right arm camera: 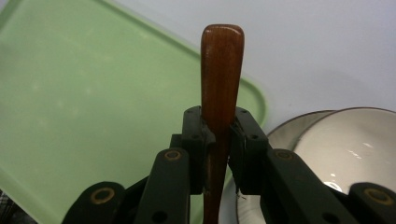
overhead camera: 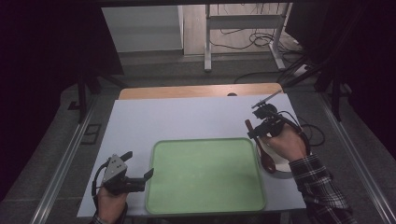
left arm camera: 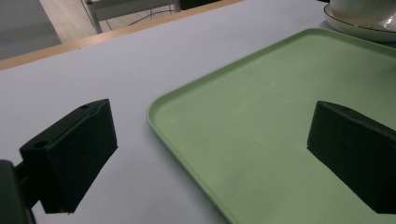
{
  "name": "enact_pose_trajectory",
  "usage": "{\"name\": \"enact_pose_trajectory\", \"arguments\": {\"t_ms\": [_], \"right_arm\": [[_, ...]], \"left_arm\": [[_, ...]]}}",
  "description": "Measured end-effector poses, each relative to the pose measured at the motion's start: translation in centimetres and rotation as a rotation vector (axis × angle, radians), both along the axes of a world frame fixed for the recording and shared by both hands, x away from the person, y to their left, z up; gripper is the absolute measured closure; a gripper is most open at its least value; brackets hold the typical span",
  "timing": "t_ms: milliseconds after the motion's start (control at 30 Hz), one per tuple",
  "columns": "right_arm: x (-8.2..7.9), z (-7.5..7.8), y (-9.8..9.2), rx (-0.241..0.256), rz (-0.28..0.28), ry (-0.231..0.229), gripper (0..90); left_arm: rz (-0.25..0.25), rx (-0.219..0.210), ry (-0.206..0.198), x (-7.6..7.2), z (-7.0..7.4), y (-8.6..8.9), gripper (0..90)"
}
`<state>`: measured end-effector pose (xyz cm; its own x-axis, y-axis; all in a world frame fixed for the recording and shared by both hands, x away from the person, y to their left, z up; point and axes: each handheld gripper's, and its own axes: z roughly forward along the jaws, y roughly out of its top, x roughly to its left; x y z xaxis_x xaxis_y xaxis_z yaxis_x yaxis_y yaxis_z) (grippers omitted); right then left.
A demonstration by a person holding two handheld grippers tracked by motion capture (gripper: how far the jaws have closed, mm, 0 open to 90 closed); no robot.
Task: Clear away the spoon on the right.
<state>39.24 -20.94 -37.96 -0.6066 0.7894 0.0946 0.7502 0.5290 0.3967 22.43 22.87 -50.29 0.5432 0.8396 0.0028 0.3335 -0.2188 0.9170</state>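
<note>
Closed tight around a wooden spoon [right arm camera: 222,79], our right gripper [right arm camera: 217,154] held the handle between its two black jaws, and the rounded end of the handle stood up past them. From above, we saw that gripper [overhead camera: 261,128] at the right edge of the table, with the spoon [overhead camera: 262,150] running long and slanted down from the jaws to its dark bowl end, which rested against a white bowl [overhead camera: 280,164] beside the tray [overhead camera: 205,207]. The spoon looked smooth, reddish brown and polished; the bowl [right arm camera: 355,140] was glossy white with a thin dark rim. The tray [right arm camera: 70,93] lay just to the left of the spoon, flat, pale green, matte, with a low raised lip and rounded corners. Our left gripper [overhead camera: 135,175] waited with jaws spread wide and nothing between them, at the tray's left edge. We judged the right hand far nearer the spoon.
</note>
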Motion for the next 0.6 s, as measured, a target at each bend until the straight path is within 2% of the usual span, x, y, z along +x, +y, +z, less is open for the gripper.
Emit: {"name": "enact_pose_trajectory", "arguments": {"t_ms": [200,600], "right_arm": [[-0.1,-1.7,1.6,-0.014,0.026,0.046,77.8],[-0.2,-4.0,4.2,-0.041,0.051,0.095,77.8]], "left_arm": [[0.000,-0.001,-0.001,0.0,0.0,0.0,1.4],[-0.002,-0.008,-0.001,0.0,0.0,0.0,1.4]]}}
